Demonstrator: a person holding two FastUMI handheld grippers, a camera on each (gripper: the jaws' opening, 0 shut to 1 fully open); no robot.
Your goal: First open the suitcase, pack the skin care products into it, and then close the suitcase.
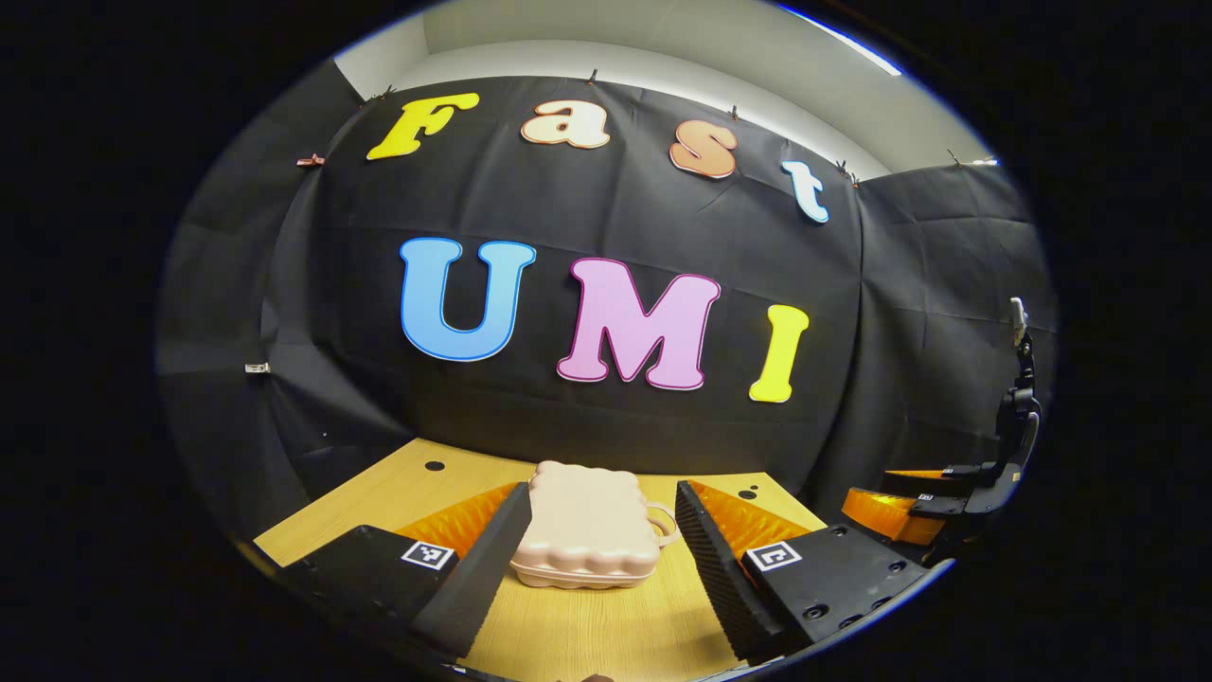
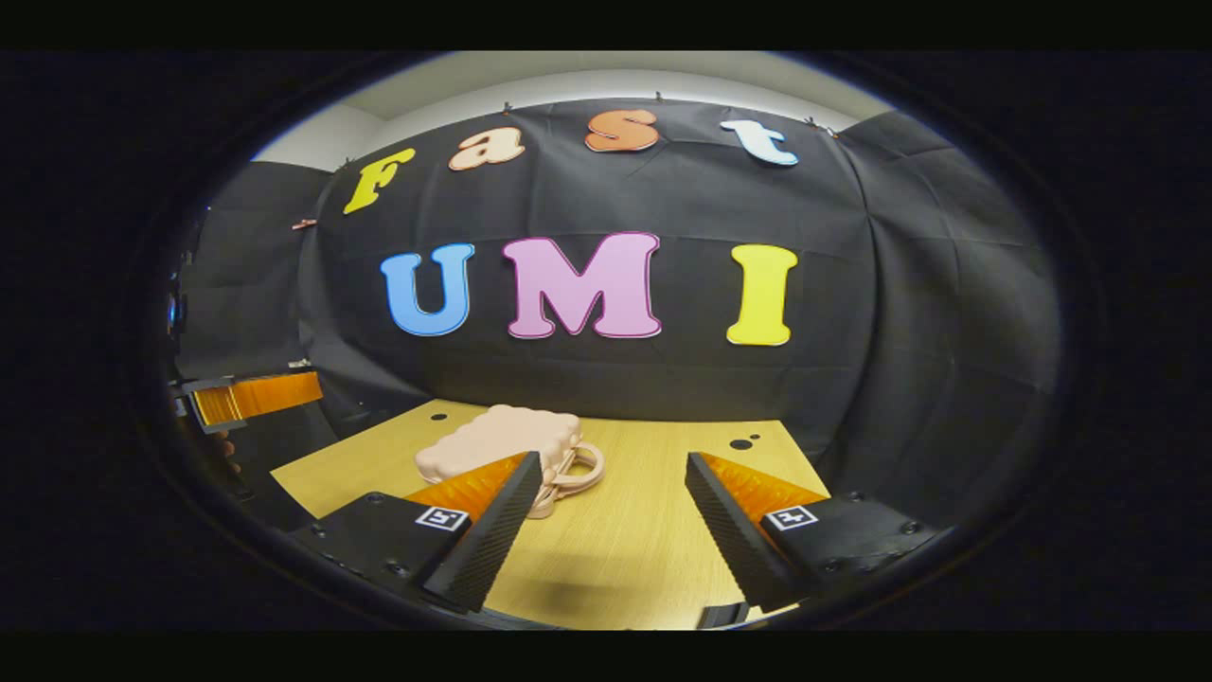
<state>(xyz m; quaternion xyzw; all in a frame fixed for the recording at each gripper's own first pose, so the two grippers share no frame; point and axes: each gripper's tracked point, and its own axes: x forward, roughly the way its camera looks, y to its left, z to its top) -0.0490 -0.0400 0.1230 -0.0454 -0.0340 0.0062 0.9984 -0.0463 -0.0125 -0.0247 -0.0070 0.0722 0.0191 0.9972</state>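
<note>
Two tools face one closed pink suitcase (image 1: 587, 535) lying flat on the wooden desk (image 1: 606, 635), its scalloped lid down and its loop handle (image 1: 666, 524) toward the right tool's side. Left tool (image 1: 601, 540): fingers spread wide and empty, held low over the desk, with the case lying between them farther ahead (no contact visible). Right tool (image 2: 606, 516): likewise spread and empty, level and just above the desk, the suitcase (image 2: 500, 440) ahead and to its left, partly behind its left finger (image 2: 483, 540). Each tool appears at the edge of the other's view, well apart.

Risks, as judged: the case looks light and smooth, so a one-sided push at the lid seam would likely slide or spin it across the desk rather than open it; bracing with one tool while the other lifts would counter this. The handle could snag a finger. No skin care products are identifiable here, so their position remains unknown.
</note>
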